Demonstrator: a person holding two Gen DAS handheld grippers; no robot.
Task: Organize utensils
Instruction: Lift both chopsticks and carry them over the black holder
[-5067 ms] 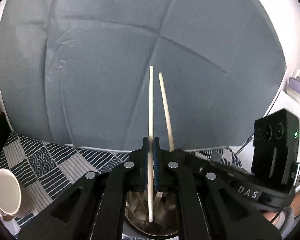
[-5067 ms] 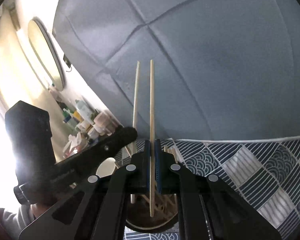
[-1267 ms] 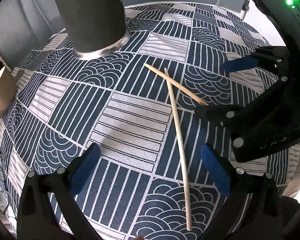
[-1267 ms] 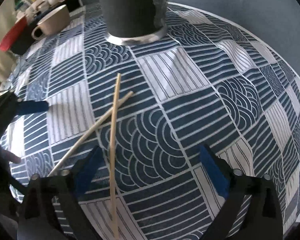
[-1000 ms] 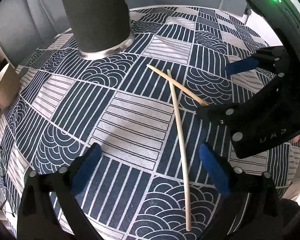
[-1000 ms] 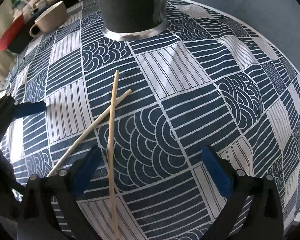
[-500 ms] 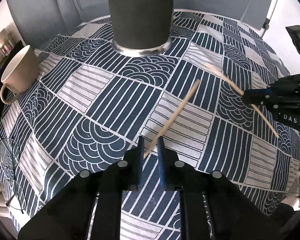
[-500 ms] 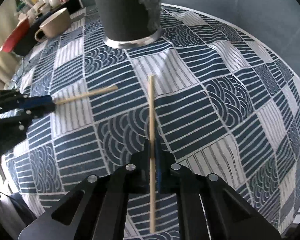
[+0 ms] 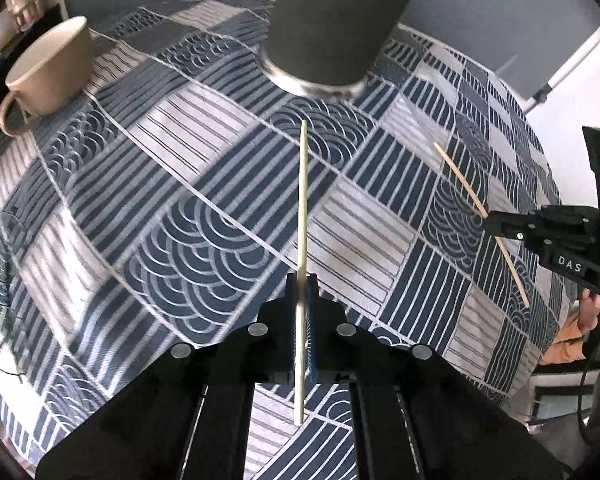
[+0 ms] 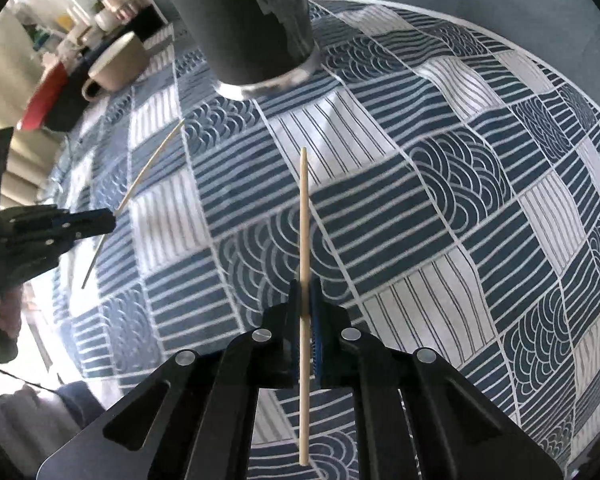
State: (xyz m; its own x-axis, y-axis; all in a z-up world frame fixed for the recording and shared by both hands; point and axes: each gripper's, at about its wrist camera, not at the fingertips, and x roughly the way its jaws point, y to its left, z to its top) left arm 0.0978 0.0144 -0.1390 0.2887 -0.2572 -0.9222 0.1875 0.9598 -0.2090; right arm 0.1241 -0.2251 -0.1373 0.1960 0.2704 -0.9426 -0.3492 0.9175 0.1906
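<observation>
Change: both chopsticks, crossed on the cloth a second earlier, were now off it, one in each closed gripper.
Left gripper (image 9: 301,292): pads clamped on the pale chopstick (image 9: 302,200), its tip toward the holder.
Right gripper (image 10: 306,300): pads clamped on the tan chopstick (image 10: 304,216), gripped below its middle.
Holder: dark cylindrical holder (image 9: 332,20) stood upright beyond both tips.
Cloth: patterned tablecloth (image 10: 460,208) lay beneath.
Cup: beige cup (image 9: 48,72) stood left of the holder.
</observation>
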